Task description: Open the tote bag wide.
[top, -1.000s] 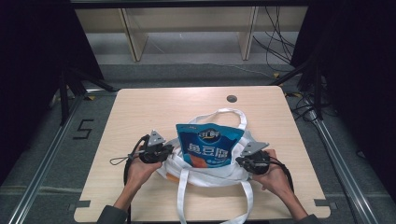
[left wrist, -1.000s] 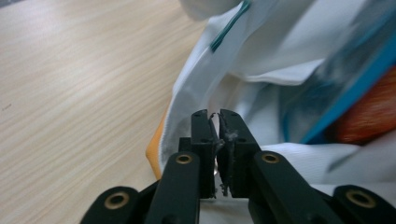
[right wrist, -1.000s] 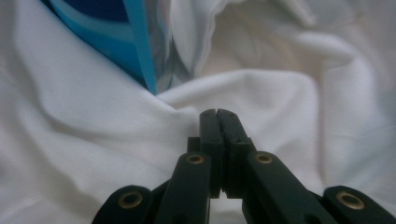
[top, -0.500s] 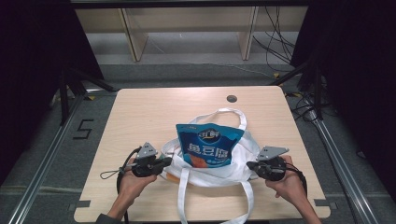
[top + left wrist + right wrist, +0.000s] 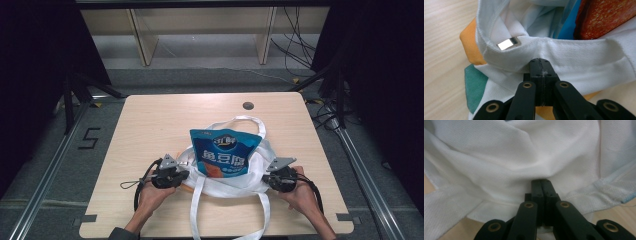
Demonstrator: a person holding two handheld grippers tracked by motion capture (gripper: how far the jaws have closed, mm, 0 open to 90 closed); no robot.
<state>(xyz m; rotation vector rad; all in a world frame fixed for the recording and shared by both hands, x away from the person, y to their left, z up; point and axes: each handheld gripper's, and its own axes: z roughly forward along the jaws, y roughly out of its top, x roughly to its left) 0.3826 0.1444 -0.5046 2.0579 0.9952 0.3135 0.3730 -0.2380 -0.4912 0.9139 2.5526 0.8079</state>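
A white tote bag (image 5: 235, 187) lies on the wooden table (image 5: 150, 125). A blue snack packet (image 5: 225, 152) stands in its mouth. My left gripper (image 5: 184, 176) is at the bag's left rim and my right gripper (image 5: 268, 181) at its right rim. In the left gripper view the gripper (image 5: 540, 61) is shut, pinching the hem beside a metal clasp (image 5: 508, 43). The packet's blue and red print (image 5: 606, 17) shows inside. In the right gripper view the gripper (image 5: 541, 181) is shut on puckered white cloth (image 5: 511, 157).
The bag's two long handles (image 5: 197, 215) trail to the table's near edge. A round dark hole (image 5: 248, 106) sits near the far edge. Wooden shelving (image 5: 200, 30) and cables (image 5: 295, 45) stand beyond the table. Orange (image 5: 470, 47) and green (image 5: 475, 87) patches mark the bag's outside.
Both hands have sunk toward the table and drawn nearer the person, a little farther apart. The bag's rim came down with them and its mouth spread wider around the packet.
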